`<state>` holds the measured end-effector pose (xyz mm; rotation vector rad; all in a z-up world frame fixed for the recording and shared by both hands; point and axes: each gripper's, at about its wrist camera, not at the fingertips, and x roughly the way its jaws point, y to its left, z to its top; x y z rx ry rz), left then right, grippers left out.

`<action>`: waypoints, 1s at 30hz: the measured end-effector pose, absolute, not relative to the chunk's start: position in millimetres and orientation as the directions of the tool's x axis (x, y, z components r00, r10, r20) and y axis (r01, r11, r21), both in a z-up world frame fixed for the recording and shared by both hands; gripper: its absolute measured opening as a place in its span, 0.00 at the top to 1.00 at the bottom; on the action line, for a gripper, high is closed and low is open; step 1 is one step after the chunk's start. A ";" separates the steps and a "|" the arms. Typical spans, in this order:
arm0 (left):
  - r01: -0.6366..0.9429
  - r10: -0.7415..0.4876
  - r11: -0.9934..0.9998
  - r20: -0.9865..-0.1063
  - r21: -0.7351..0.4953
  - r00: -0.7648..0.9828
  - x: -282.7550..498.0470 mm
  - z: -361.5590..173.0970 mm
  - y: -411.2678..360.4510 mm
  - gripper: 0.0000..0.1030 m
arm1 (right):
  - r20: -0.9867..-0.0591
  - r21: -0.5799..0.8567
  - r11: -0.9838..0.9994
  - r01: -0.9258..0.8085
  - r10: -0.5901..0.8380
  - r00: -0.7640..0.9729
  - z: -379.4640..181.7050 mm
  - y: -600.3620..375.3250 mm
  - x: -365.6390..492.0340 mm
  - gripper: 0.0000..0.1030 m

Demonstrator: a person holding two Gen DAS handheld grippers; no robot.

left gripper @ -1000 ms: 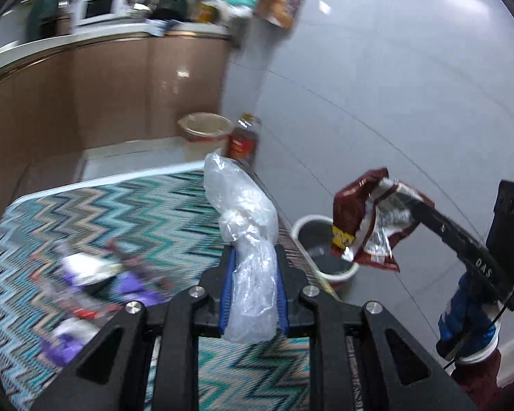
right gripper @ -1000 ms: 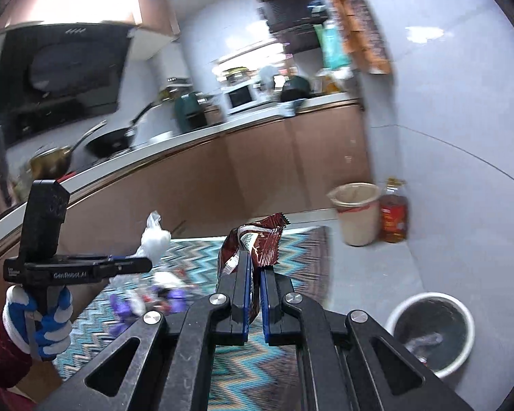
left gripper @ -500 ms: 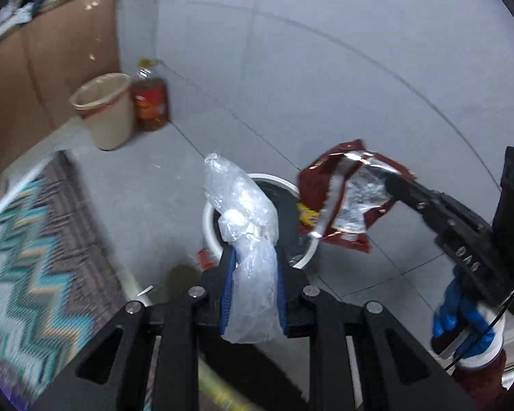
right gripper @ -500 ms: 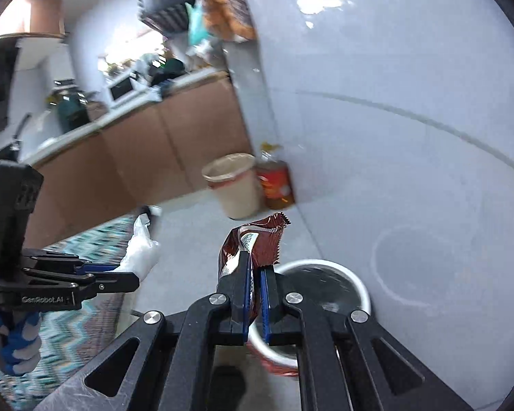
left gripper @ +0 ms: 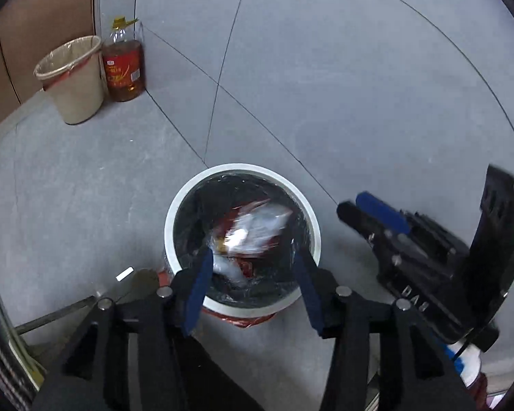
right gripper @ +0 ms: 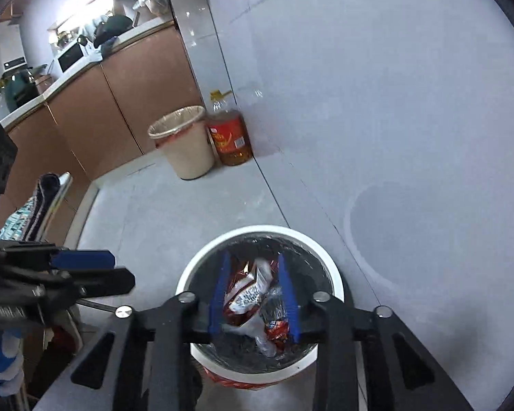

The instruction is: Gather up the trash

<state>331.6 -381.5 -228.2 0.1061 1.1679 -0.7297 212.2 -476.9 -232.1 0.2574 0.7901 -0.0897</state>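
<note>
A white-rimmed trash bin (left gripper: 174, 226) with a black liner stands on the grey floor by the wall; it also shows in the right wrist view (right gripper: 335, 284). Inside lie the red snack wrapper (left gripper: 253, 233) and the clear plastic bag (left gripper: 228, 267), also seen in the right wrist view as wrapper (right gripper: 246, 294) and bag (right gripper: 262, 342). My left gripper (left gripper: 252, 267) is open and empty right above the bin. My right gripper (right gripper: 253, 277) is open and empty above the bin too. Each gripper shows in the other's view, right (left gripper: 380, 215) and left (right gripper: 96, 270).
A beige lined bin (left gripper: 73, 78) and a bottle of cooking oil (left gripper: 125, 65) stand in the corner by brown cabinets (right gripper: 130, 102). The grey wall (left gripper: 342, 68) rises just behind the white bin. A patterned rug's edge (right gripper: 34, 202) lies at the left.
Both grippers swung from the rug over to the white bin and opened. The plastic bag and the red wrapper dropped from the jaws into the bin.
</note>
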 end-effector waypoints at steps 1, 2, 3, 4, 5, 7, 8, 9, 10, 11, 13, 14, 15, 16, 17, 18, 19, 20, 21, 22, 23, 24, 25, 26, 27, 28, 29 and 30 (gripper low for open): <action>0.568 -0.469 0.770 -0.861 -0.291 0.195 335.1 -228.2 -378.2 0.54 | -0.715 0.195 0.964 0.178 0.016 0.699 -232.5 -477.4 213.0 0.67; 0.565 -0.474 0.770 -0.858 -0.295 0.198 336.6 -227.1 -376.0 0.54 | -0.717 0.197 0.964 0.181 0.016 0.697 -232.6 -477.5 211.7 0.66; 0.564 -0.482 0.770 -0.852 -0.300 0.204 336.2 -223.6 -373.1 0.54 | -0.717 0.199 0.963 0.182 0.017 0.696 -232.6 -478.0 210.7 0.66; 0.564 -0.489 0.768 -0.846 -0.302 0.212 334.8 -220.4 -370.5 0.54 | -0.717 0.200 0.963 0.183 0.016 0.697 -230.4 -477.7 207.3 0.65; 0.565 -0.495 0.767 -0.840 -0.302 0.223 332.7 -215.6 -366.8 0.54 | -0.715 0.200 0.962 0.183 0.016 0.699 -228.2 -477.5 204.5 0.63; 0.567 -0.508 0.769 -0.821 -0.297 0.260 319.2 -199.2 -358.2 0.54 | -0.709 0.203 0.962 0.183 0.015 0.705 -221.3 -478.1 201.0 0.62; 0.566 -0.517 0.770 -0.809 -0.296 0.280 316.2 -191.7 -353.9 0.54 | -0.701 0.205 0.962 0.182 0.015 0.713 -214.5 -477.3 196.0 0.61; 0.566 -0.527 0.770 -0.793 -0.293 0.306 309.5 -180.6 -347.5 0.54 | -0.693 0.209 0.962 0.179 0.016 0.721 -208.8 -478.0 193.0 0.61; 0.566 -0.533 0.772 -0.780 -0.290 0.328 304.8 -171.7 -342.5 0.54 | -0.683 0.212 0.961 0.175 0.017 0.730 -202.6 -476.1 191.1 0.61; 0.566 -0.540 0.773 -0.764 -0.285 0.352 298.9 -161.8 -336.8 0.54 | -0.673 0.213 0.962 0.171 0.017 0.740 -195.8 -475.0 186.5 0.61; 0.566 -0.560 0.775 -0.721 -0.282 0.407 285.9 -138.4 -322.9 0.54 | -0.647 0.217 0.963 0.158 0.021 0.762 -177.2 -469.3 174.6 0.61; 0.567 -0.567 0.775 -0.706 -0.281 0.425 278.0 -127.4 -316.3 0.54 | -0.635 0.221 0.964 0.150 0.025 0.772 -168.9 -465.5 169.7 0.61; 0.571 -0.574 0.771 -0.695 -0.281 0.433 269.4 -115.4 -309.1 0.54 | -0.617 0.226 0.964 0.140 0.030 0.786 -157.2 -461.3 162.4 0.60; 0.577 -0.579 0.768 -0.690 -0.280 0.435 262.9 -106.3 -303.8 0.54 | -0.598 0.230 0.965 0.127 0.037 0.801 -144.1 -456.3 153.6 0.60; 0.582 -0.583 0.765 -0.681 -0.277 0.442 254.9 -96.5 -297.4 0.54 | -0.579 0.232 0.966 0.116 0.042 0.814 -132.1 -451.2 145.8 0.59; 0.584 -0.587 0.765 -0.667 -0.271 0.459 244.1 -84.9 -288.5 0.54 | -0.564 0.232 0.967 0.105 0.046 0.825 -121.3 -446.3 141.5 0.59; 0.585 -0.588 0.766 -0.657 -0.265 0.472 236.0 -76.3 -281.5 0.54 | -0.542 0.231 0.969 0.090 0.051 0.839 -107.4 -439.5 132.7 0.59; 0.587 -0.591 0.766 -0.645 -0.262 0.485 225.4 -65.1 -271.4 0.54 | -0.520 0.227 0.971 0.075 0.056 0.852 -93.6 -432.0 123.8 0.59; 0.586 -0.593 0.767 -0.636 -0.261 0.494 218.5 -57.3 -264.5 0.54 | -0.496 0.221 0.974 0.058 0.061 0.866 -79.5 -423.5 114.3 0.58; 0.584 -0.594 0.770 -0.626 -0.258 0.505 211.7 -49.8 -256.0 0.54 | -0.476 0.214 0.976 0.043 0.065 0.877 -67.7 -415.5 107.3 0.58; 0.582 -0.593 0.773 -0.616 -0.255 0.518 204.1 -42.2 -247.3 0.54 | -0.461 0.208 0.978 0.031 0.070 0.885 -59.2 -409.6 101.2 0.58; 0.579 -0.591 0.777 -0.605 -0.249 0.533 195.3 -33.6 -236.4 0.54 | -0.437 0.200 0.980 0.011 0.079 0.896 -45.9 -399.6 91.3 0.58; 0.575 -0.588 0.781 -0.596 -0.243 0.547 188.3 -26.7 -226.4 0.54 | -0.425 0.197 0.980 0.001 0.084 0.901 -40.2 -394.1 87.0 0.57; 0.572 -0.585 0.785 -0.587 -0.236 0.560 180.7 -21.0 -216.9 0.54 | -0.405 0.193 0.981 -0.015 0.094 0.909 -30.4 -384.9 79.7 0.57; 0.570 -0.582 0.789 -0.575 -0.229 0.575 172.5 -14.7 -204.6 0.54 | -0.385 0.188 0.982 -0.033 0.104 0.917 -20.7 -375.3 71.5 0.57; 0.567 -0.578 0.794 -0.565 -0.221 0.589 164.5 -9.1 -193.0 0.54 | -0.376 0.186 0.982 -0.043 0.112 0.920 -16.1 -369.8 68.2 0.56; 0.563 -0.574 0.798 -0.558 -0.215 0.600 157.1 -4.9 -182.5 0.54 | -0.361 0.184 0.981 -0.061 0.125 0.924 -8.4 -360.7 61.9 0.56; 0.555 -0.565 0.806 -0.548 -0.206 0.617 150.1 -0.5 -169.5 0.54 | -0.353 0.182 0.981 -0.073 0.135 0.926 -3.5 -354.2 58.5 0.56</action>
